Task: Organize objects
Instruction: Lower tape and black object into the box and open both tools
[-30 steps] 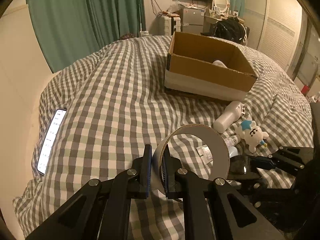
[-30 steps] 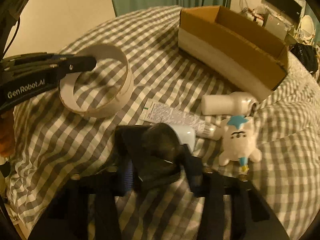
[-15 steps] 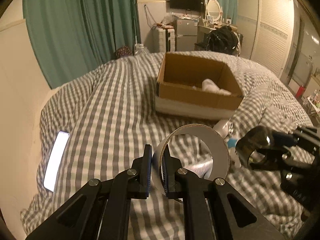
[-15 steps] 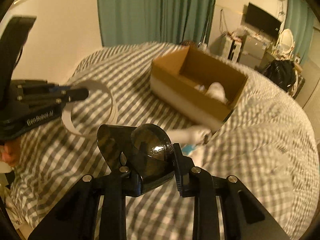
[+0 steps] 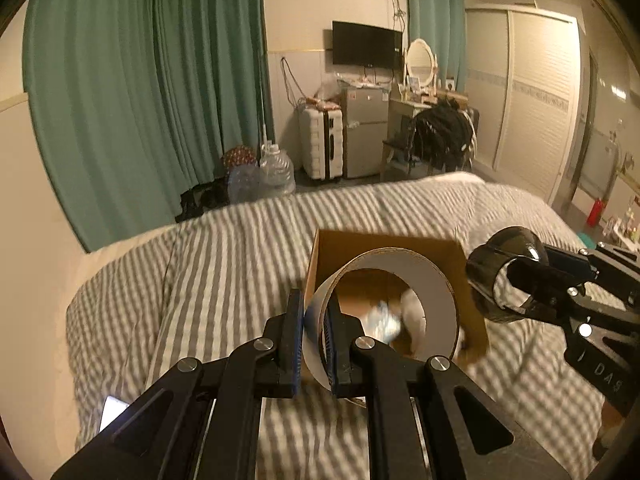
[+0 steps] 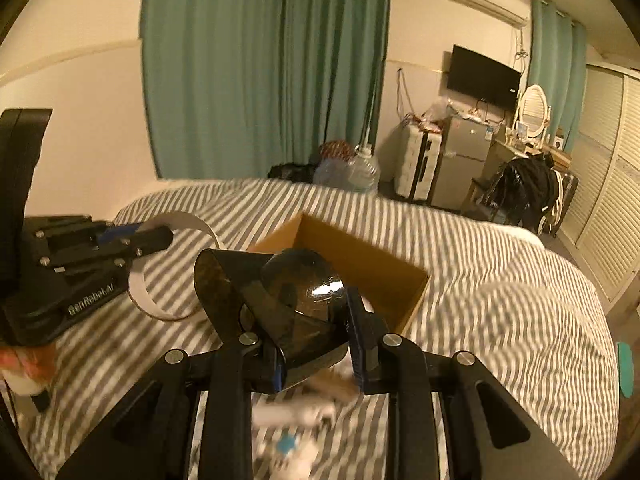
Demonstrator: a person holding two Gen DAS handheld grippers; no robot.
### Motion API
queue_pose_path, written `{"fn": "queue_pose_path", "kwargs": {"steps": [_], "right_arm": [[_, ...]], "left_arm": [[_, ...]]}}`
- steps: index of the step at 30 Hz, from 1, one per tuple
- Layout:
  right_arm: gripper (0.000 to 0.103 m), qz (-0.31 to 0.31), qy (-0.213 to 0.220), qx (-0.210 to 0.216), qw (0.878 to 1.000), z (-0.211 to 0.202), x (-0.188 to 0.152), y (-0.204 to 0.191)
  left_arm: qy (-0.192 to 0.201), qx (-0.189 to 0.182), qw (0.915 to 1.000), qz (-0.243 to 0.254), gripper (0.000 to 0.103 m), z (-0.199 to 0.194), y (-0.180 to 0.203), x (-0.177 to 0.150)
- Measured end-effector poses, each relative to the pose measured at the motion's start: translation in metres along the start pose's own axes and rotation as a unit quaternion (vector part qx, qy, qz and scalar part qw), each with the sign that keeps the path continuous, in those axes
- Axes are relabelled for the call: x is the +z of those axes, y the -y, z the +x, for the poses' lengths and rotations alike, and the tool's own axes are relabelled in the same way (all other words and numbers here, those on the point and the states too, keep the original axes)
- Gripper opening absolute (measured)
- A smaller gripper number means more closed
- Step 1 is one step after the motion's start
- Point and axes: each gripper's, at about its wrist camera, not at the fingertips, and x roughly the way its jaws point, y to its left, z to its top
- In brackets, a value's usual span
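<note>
While both grippers hover above the bed (image 5: 224, 280), each carries one item toward the box (image 6: 360, 268), so the tidying looks partway done. The left gripper (image 5: 314, 338) is clamped on the wall of a tape ring (image 5: 384, 308), held upright just near of the box. The right gripper (image 6: 316, 344) is closed around a dark glossy piece (image 6: 296, 304), hard to identify, right of the ring. White items (image 5: 412, 312) already lie inside the box, blurred. Two drops remain, and pale things (image 6: 292, 416) below the right gripper seem left on the cover. A phone (image 5: 112, 416) glows at near left. Past the striped-looking bedding stand green curtains (image 5: 140, 100), a water jug (image 5: 276, 172), a suitcase (image 5: 322, 140), a small fridge (image 5: 366, 128), a TV (image 5: 367, 45) and a wardrobe (image 5: 532, 96).
</note>
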Motion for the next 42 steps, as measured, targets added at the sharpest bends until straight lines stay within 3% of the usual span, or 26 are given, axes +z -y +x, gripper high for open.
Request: {"fn": "queue_pose_path", "kwargs": {"steps": [6, 10, 14, 19, 26, 28, 29, 31, 32, 33, 34, 37, 42], "right_arm": [[0.024, 0.015, 0.013, -0.015, 1.000, 0.045, 0.040, 0.021], [0.024, 0.039, 0.011, -0.020, 0.999, 0.083, 0.052, 0.043], [0.024, 0.054, -0.011, -0.027, 0.998, 0.125, 0.040, 0.062], [0.024, 0.082, -0.069, -0.017, 0.994, 0.173, 0.006, 0.076], [0.025, 0.117, -0.072, 0.008, 0.990, 0.174, -0.007, 0.093], [0.028, 0.131, -0.073, 0.020, 0.988, 0.172, -0.009, 0.096], [0.038, 0.140, -0.073, 0.026, 0.987, 0.172, -0.010, 0.099], [0.057, 0.148, -0.073, 0.028, 0.986, 0.166, -0.012, 0.092], [0.060, 0.149, -0.070, 0.028, 0.986, 0.163, -0.012, 0.093], [0.060, 0.151, -0.065, 0.028, 0.986, 0.159, -0.011, 0.094], [0.061, 0.152, -0.061, 0.028, 0.986, 0.155, -0.009, 0.093], [0.072, 0.156, -0.051, 0.030, 0.986, 0.145, -0.006, 0.093], [0.072, 0.169, -0.034, 0.025, 0.985, 0.117, -0.007, 0.095]], "left_arm": [[0.008, 0.002, 1.0000, -0.003, 0.010, 0.060, 0.010, 0.039], [-0.016, 0.007, 0.9998, 0.008, 0.010, 0.103, 0.015, 0.034], [-0.059, 0.009, 0.9977, 0.032, 0.010, 0.142, 0.023, 0.014], [-0.087, 0.004, 0.9948, 0.053, 0.010, 0.164, 0.035, 0.000], [-0.111, -0.010, 0.9922, 0.057, 0.010, 0.176, 0.045, -0.010], [-0.112, -0.018, 0.9921, 0.055, 0.015, 0.171, 0.048, -0.013], [-0.111, -0.022, 0.9919, 0.057, 0.017, 0.169, 0.050, -0.013], [-0.114, -0.029, 0.9911, 0.064, 0.033, 0.166, 0.053, -0.012], [-0.117, -0.032, 0.9904, 0.068, 0.040, 0.164, 0.055, -0.013], [-0.118, -0.033, 0.9900, 0.069, 0.056, 0.162, 0.056, -0.014], [-0.118, -0.033, 0.9901, 0.068, 0.063, 0.158, 0.057, -0.015], [-0.117, -0.047, 0.9897, 0.067, 0.072, 0.148, 0.058, -0.013], [-0.094, -0.069, 0.9921, 0.046, 0.082, 0.110, 0.052, -0.011]]}}
